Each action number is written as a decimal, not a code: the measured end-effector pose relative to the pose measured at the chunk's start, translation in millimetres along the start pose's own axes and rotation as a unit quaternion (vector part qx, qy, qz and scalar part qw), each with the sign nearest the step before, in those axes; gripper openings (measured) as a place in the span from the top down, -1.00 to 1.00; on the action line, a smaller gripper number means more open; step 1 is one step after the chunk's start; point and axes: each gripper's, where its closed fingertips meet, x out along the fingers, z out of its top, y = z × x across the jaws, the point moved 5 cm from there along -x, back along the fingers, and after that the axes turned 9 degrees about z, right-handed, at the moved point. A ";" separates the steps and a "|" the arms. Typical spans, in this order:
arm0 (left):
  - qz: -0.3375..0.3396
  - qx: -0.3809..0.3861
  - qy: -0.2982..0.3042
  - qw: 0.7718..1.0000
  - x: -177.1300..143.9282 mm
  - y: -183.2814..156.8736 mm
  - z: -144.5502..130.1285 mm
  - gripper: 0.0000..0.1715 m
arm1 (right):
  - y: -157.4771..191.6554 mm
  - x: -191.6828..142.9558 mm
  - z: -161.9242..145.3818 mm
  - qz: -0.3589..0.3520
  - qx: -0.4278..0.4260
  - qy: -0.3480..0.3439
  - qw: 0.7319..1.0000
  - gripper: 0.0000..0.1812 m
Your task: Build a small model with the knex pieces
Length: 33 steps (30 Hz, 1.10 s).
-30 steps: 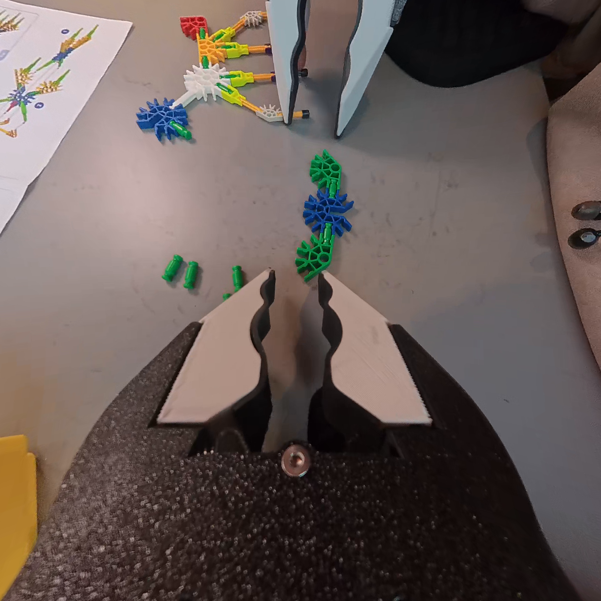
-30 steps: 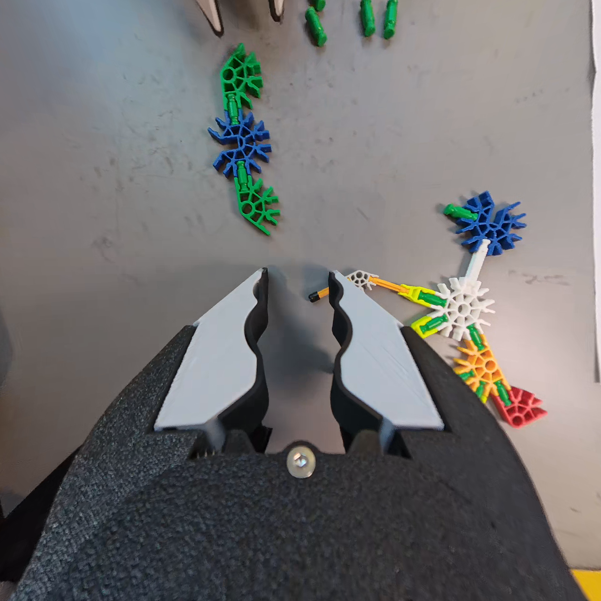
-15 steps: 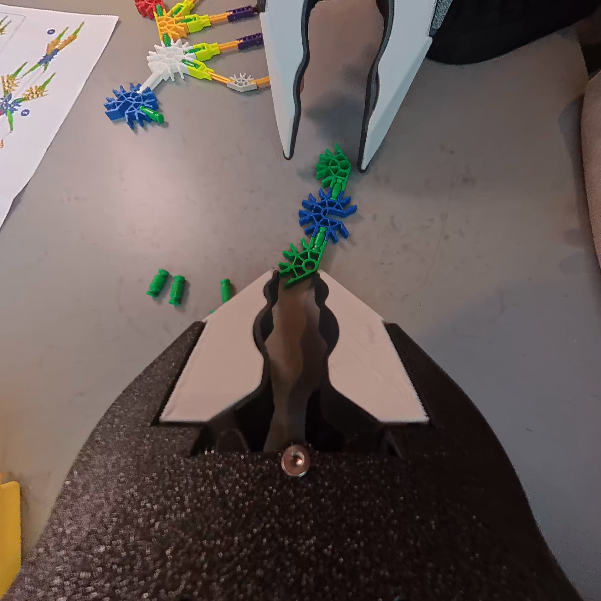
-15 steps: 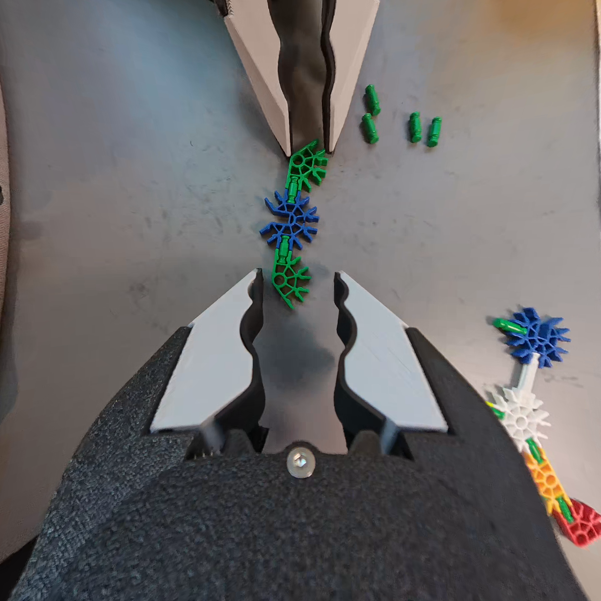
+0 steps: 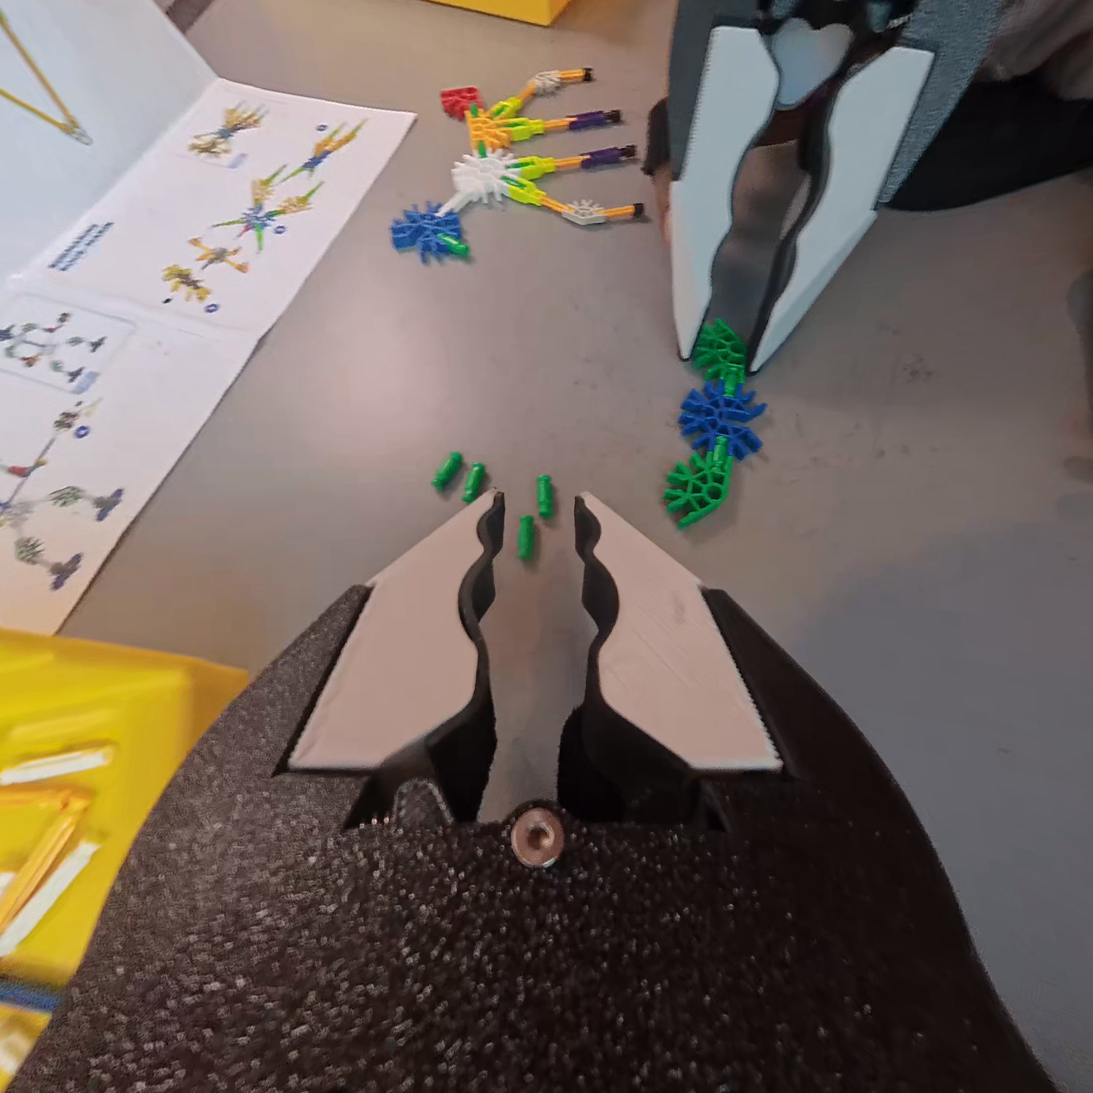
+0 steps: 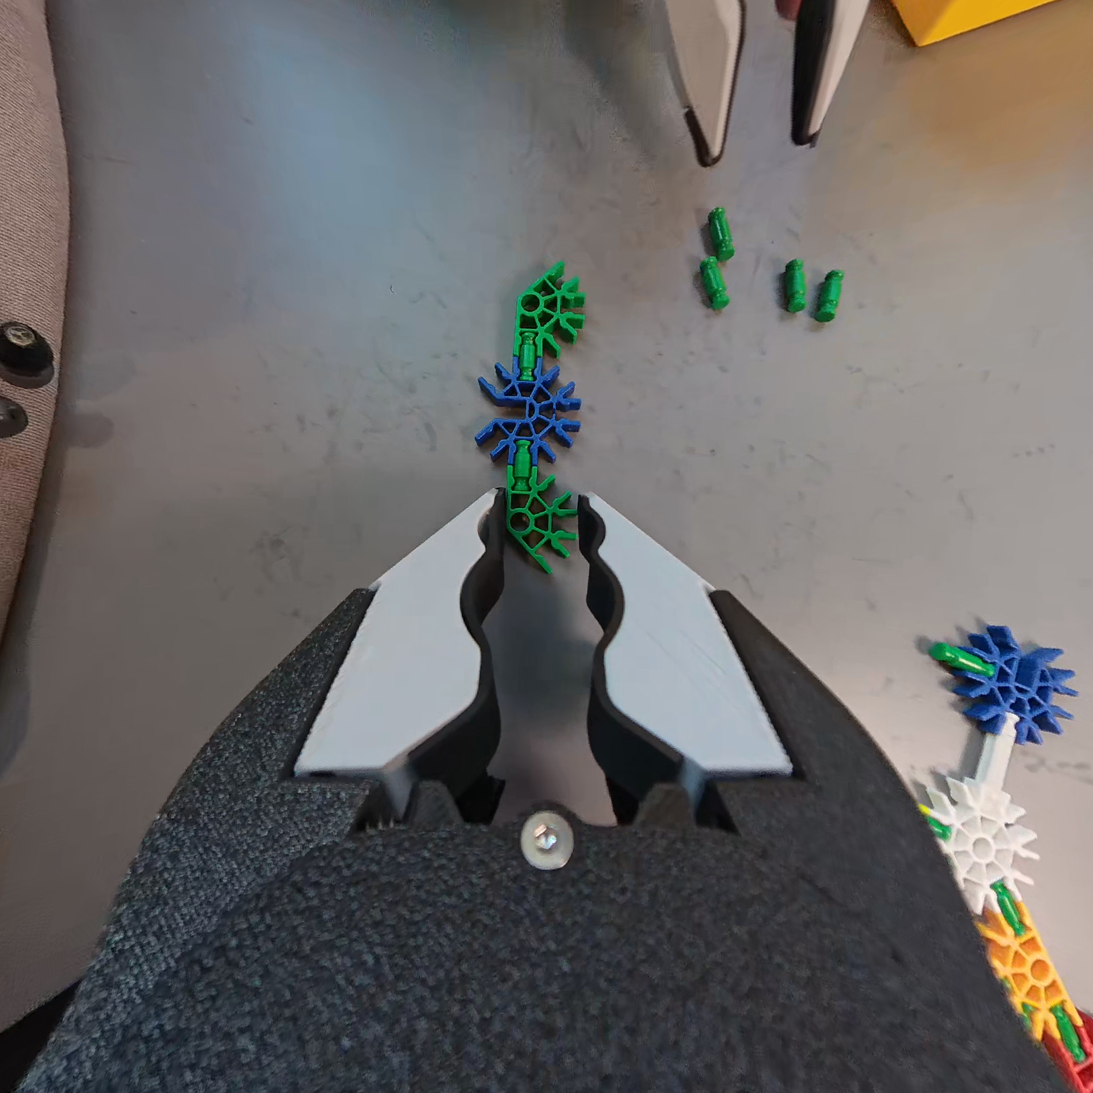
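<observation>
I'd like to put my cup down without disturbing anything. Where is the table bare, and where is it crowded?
Bare grey table lies between the green-and-blue chain and the beige cloth edge. More lies between the paper sheet and the four loose green pegs. It is crowded around the colourful toy figure, the yellow box and each claw: left claw, right claw.
</observation>
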 end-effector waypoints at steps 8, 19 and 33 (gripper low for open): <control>0.007 -0.014 0.030 0.999 4.2 8.7 -14.8 0.74 | -1.9 -4.6 4.0 -0.011 -0.010 -0.027 1.000 0.73; -0.001 0.004 0.065 0.998 15.2 0.0 -22.6 0.94 | -12.0 -14.5 10.5 -0.048 -0.013 -0.071 0.996 0.73; -0.074 -0.030 -0.169 0.982 -7.4 -35.6 47.2 0.94 | -13.6 -35.6 56.6 -0.035 0.017 -0.285 0.958 0.83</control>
